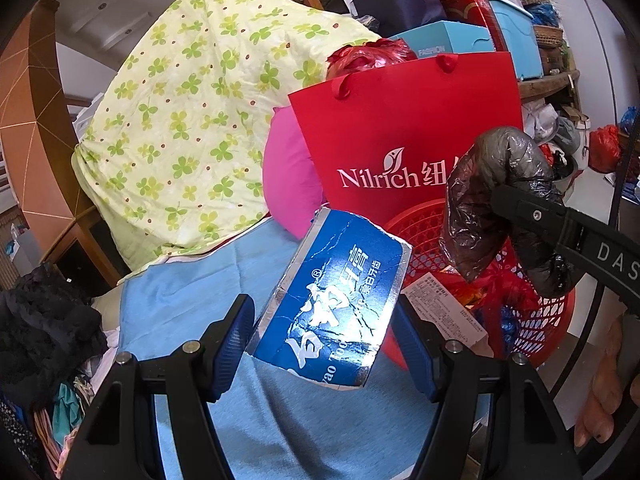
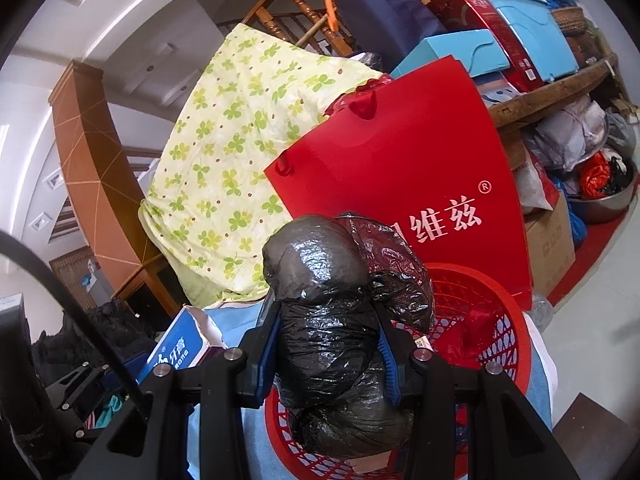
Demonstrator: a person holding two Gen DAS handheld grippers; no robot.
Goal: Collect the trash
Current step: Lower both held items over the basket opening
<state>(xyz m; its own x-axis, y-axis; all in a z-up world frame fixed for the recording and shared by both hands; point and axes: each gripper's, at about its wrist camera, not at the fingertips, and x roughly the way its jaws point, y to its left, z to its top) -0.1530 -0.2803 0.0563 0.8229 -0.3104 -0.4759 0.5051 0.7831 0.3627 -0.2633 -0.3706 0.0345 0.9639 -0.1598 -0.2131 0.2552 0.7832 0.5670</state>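
My left gripper is shut on a crumpled blue toothpaste box, held over the blue cloth just left of the red mesh basket. My right gripper is shut on a crumpled black plastic bag, held over the red mesh basket. The bag and a right fingertip show at the right of the left wrist view. The box shows at the lower left of the right wrist view. The basket holds red wrappers and a paper label.
A red Nilrich paper bag stands behind the basket. A clover-print quilt and pink pillow lie left of it. Boxes are stacked on a wooden shelf behind. Dark clothes pile at the left.
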